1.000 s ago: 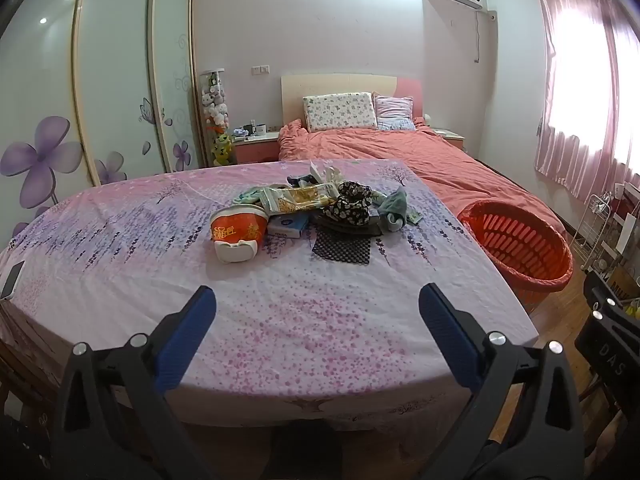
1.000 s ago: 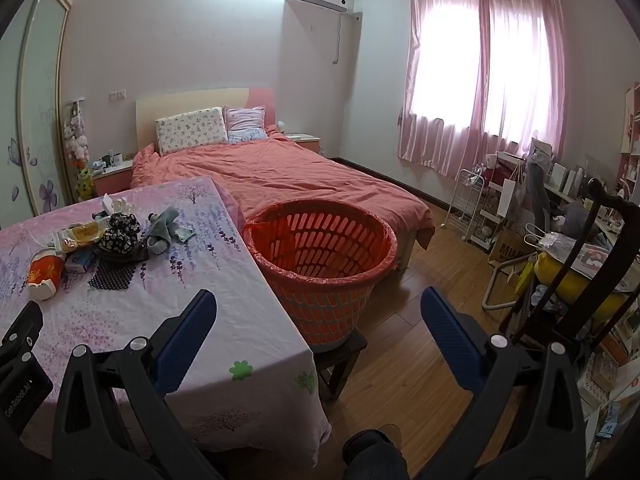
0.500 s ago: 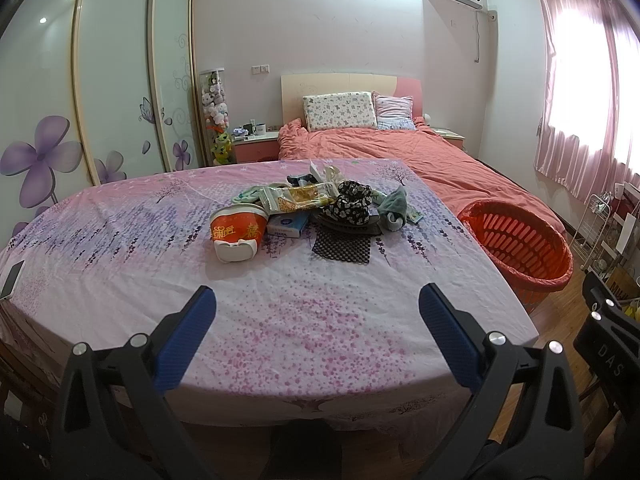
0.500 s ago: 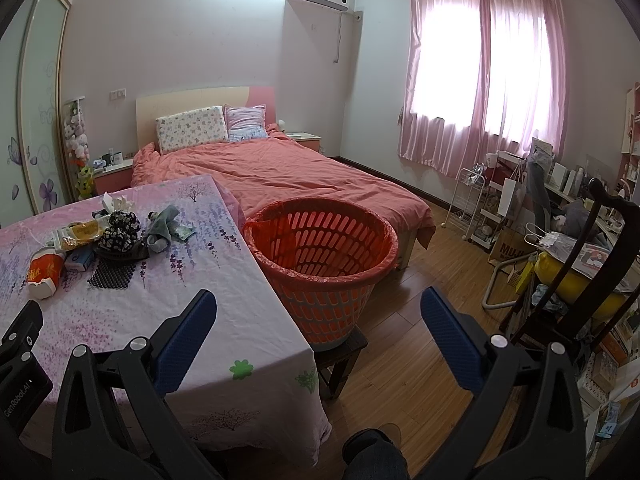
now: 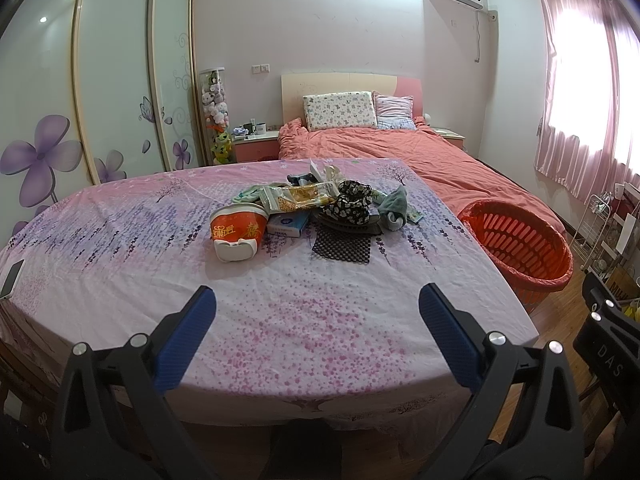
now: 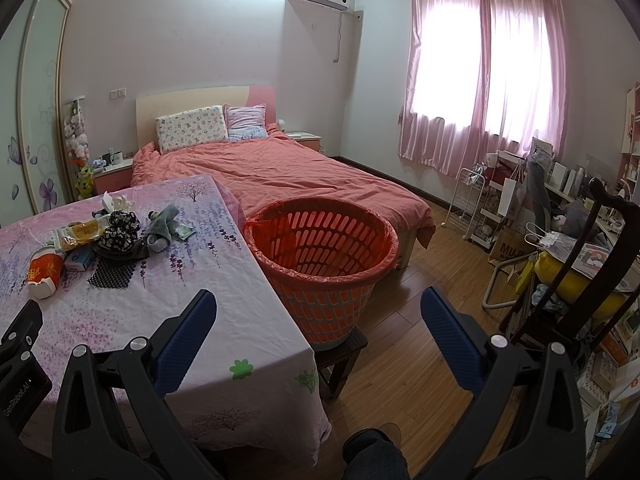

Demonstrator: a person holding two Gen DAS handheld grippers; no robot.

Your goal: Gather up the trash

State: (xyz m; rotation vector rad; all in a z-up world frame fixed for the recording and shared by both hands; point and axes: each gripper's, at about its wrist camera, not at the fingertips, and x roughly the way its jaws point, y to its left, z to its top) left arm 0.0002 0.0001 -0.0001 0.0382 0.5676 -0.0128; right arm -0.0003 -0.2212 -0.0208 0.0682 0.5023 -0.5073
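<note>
A pile of trash lies on the table's pink flowered cloth: an orange noodle cup on its side, a blue tissue pack, a yellow snack wrapper, a black mesh mat, black floral cloth and a grey sock. An orange laundry basket with a red liner stands on a stool to the table's right; it also shows in the left wrist view. My left gripper is open and empty over the table's near edge. My right gripper is open and empty in front of the basket.
A phone lies at the table's left edge. A bed with a salmon cover is behind. A wire rack, a dark chair and clutter stand at the right. Wooden floor lies between.
</note>
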